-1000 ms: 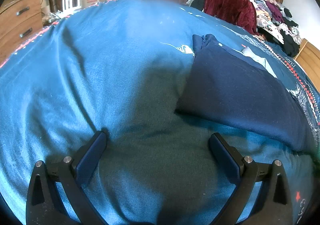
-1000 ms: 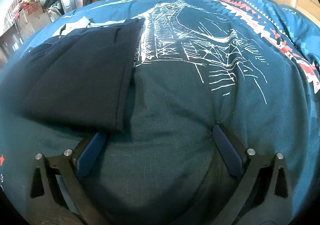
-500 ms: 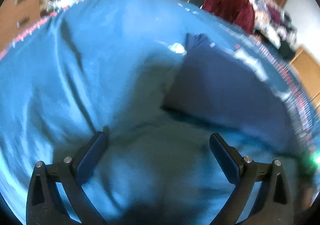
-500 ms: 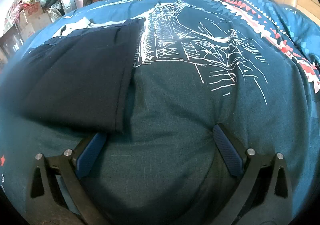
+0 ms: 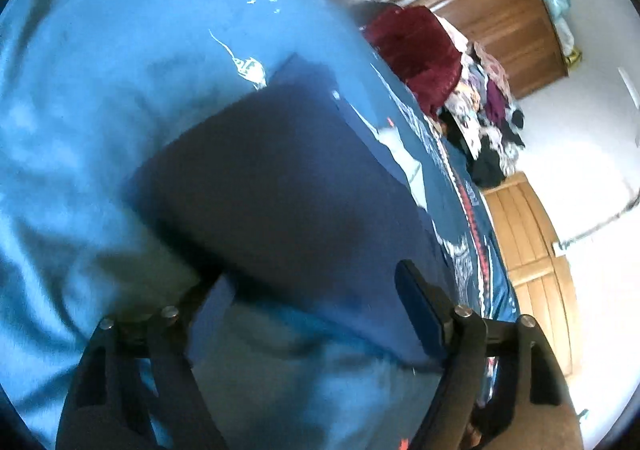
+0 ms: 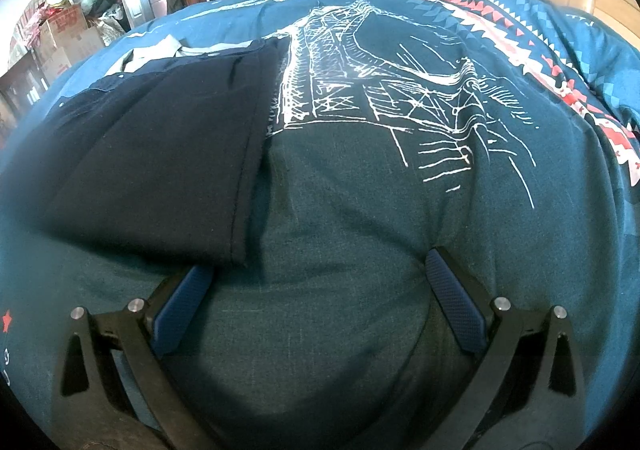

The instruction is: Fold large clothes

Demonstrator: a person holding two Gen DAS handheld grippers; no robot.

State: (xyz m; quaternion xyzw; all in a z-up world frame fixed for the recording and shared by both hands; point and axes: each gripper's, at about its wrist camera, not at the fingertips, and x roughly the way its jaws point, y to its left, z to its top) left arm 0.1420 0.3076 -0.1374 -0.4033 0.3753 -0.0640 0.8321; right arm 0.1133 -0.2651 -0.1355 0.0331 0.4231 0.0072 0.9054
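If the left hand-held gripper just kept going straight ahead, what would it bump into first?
Most likely the folded dark navy garment on the blue bedspread, just ahead of the open left hand-held gripper; blur leaves depth uncertain.

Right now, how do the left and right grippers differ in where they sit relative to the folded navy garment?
The left gripper straddles the navy garment's near edge; the right gripper sits beside its corner, mostly over the printed bedspread. The left view is tilted and blurred; the right is level and sharp. Both are open.

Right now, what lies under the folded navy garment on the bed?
The folded navy garment lies on the blue bedspread. At its far edge a pale grey cloth sticks out from beneath it. How far that cloth reaches underneath is covered.
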